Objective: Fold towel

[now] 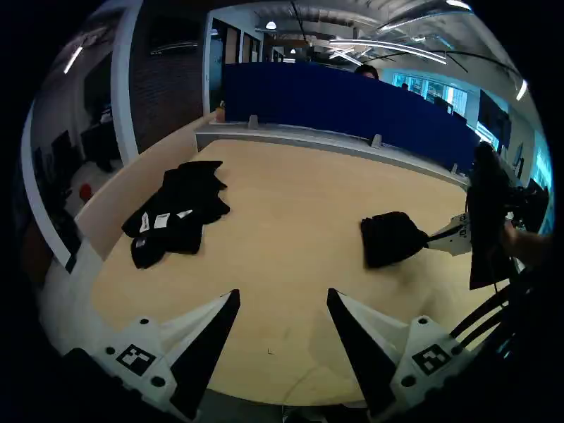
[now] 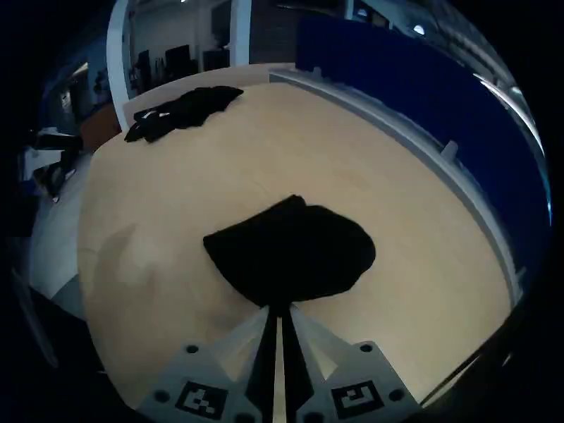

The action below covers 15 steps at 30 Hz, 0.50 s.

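Towel (image 2: 292,247), black, folded, pinched in right claw (image 2: 280,309); left claw (image 1: 282,303) spread wide, empty; garment pile (image 1: 176,211) well apart.

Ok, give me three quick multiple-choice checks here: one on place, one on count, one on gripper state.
1. In the left gripper view, where on the light wooden table lies the loose pile of black cloths? A left side; B centre; C near edge.
2. Dark cloth heaps on the table? A one; B two; C four.
3. The left gripper is: A open; B shut on cloth; C shut, empty.
1A: it lies by the table's left edge. 2B: that pile plus the folded black towel pinched by the right gripper. 3A: its fingers stand wide apart.
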{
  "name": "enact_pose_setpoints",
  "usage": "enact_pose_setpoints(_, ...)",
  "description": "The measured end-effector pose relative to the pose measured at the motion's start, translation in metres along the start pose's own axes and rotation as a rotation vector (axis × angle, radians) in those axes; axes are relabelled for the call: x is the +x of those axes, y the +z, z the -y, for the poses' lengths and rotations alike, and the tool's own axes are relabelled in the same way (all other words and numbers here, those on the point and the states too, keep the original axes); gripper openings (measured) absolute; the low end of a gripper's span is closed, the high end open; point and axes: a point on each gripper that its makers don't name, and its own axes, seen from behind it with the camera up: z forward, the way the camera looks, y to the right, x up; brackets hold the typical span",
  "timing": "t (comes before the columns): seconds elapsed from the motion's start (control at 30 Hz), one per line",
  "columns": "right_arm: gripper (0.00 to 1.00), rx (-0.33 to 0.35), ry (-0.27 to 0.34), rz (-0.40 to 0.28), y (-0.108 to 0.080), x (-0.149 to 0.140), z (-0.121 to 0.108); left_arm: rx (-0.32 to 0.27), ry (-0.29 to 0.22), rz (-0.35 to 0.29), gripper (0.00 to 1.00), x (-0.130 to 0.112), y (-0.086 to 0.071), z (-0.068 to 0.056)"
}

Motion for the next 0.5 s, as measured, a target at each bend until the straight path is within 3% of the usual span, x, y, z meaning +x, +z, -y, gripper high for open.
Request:
enact_pose_setpoints(0.27,0.04,-0.035,-0.061,-0.065,-0.035,0.048,-0.018,-0.019,0.014,-0.030,0.91,0.018,0.003,-0.006)
enact_pose_setpoints(0.5,0.04,-0.069,-0.085,-0.110,-0.066,0.073,-0.031,-0.038,0.032,-0.054,0.92,0.035,0.007,-0.015)
